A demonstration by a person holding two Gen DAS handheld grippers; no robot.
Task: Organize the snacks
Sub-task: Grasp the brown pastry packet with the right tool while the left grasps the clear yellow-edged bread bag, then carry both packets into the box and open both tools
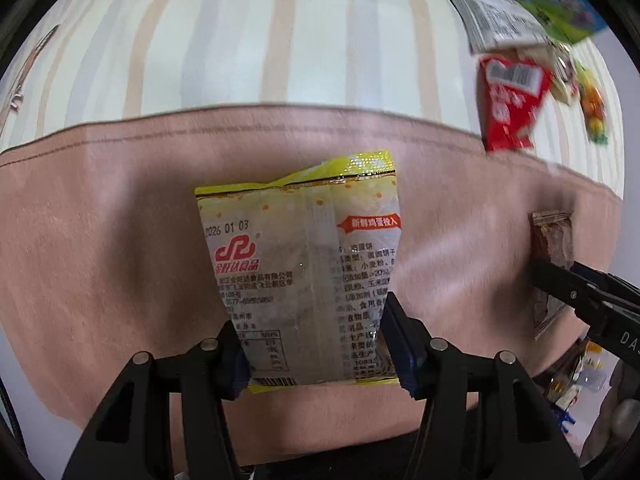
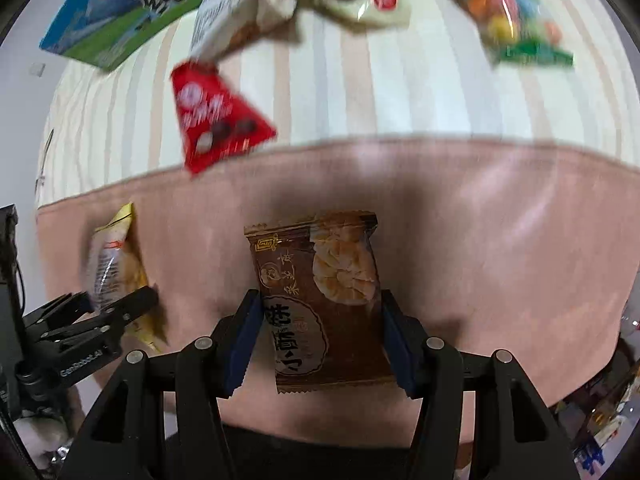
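My left tongs clench the yellow packet, lower centre; right tongs clench the brown packet; both light, crinkly, likely crushable; grip edges gently.

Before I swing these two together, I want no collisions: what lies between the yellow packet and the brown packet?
Only bare pink cloth; the right wrist view shows yellow plastic snack packet and brown biscuit packet apart.
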